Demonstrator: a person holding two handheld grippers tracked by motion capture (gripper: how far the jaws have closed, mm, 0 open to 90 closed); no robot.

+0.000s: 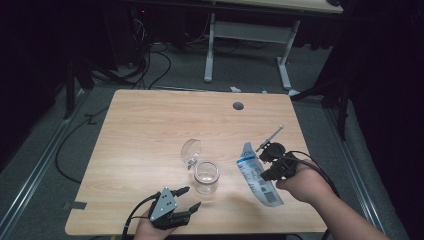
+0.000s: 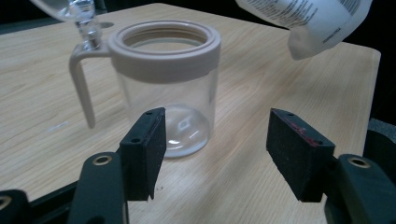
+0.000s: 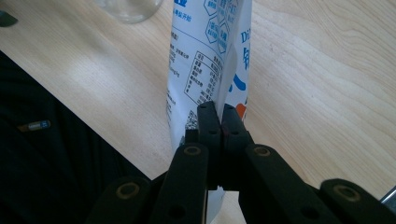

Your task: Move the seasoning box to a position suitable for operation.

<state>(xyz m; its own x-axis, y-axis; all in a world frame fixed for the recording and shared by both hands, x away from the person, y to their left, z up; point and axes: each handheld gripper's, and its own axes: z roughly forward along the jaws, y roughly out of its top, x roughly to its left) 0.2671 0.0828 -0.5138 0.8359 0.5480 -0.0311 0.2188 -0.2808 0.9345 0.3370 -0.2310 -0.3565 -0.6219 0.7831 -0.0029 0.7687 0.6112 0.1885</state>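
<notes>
1. Firstly, at the lower left of the high view sits the left claw [image 1: 187, 198], its jaws spread wide with nothing between them. In the left gripper view the two black pads [image 2: 145, 149] stand well apart, aimed at the jar [image 2: 168, 88] just ahead.
2. Likely the step in hand is steadying that jar so the pouch can be emptied into it. To do it well, the left claw should come in level, straddle the clear wall below the pale collar, keep clear of the handle [image 2: 81, 84] on the jar's left, and close gently so the jar stays upright.
3. Near the middle of the high view the jar [image 1: 206, 176] stands upright on the counter [image 1: 145, 125], its hinged clear lid [image 1: 190, 151] flipped open and leaning back to the upper left.
4. Right of the jar, the pouch [image 1: 258, 175] hangs tilted above the counter, near the jar but apart from it. Its mouth should arrive over the jar's ring before tipping, or the contents may spill.
5. At the right, the right claw [image 1: 265, 159] is pressed together, pinching the pouch; the right gripper view shows the jaws clamped on the printed pouch [image 3: 205, 60].
6. Count: two claws, one jar, one lid, one pouch, one counter.
</notes>
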